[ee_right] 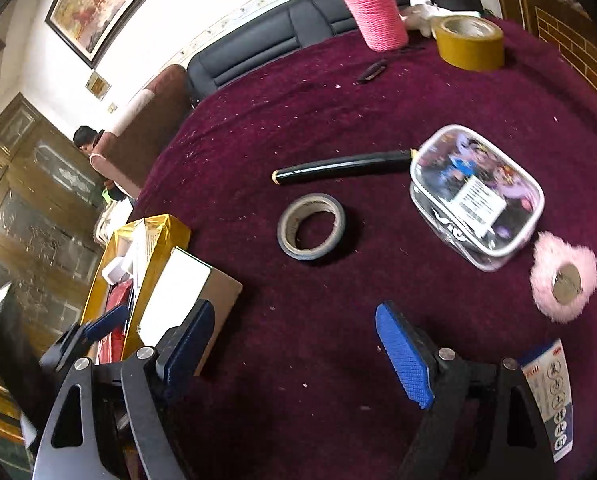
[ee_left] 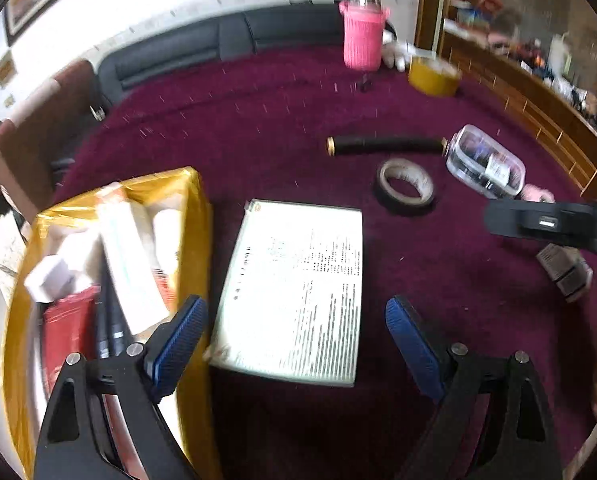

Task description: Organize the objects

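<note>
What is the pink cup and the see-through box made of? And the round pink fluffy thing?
Pink cup: looks wrapped in matte pink cord, from its ridged rows.
See-through box: probably clear, glossy plastic; its contents show through.
Fluffy thing: soft pink fur or plush with fuzzy edges, around a shiny, likely metal, disc.

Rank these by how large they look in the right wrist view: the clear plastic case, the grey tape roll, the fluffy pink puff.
1. Clear plastic case, plainly largest.
2. Grey tape roll and fluffy pink puff look about alike; the puff sits nearer the picture's edge, so I leave them unranked.
</note>
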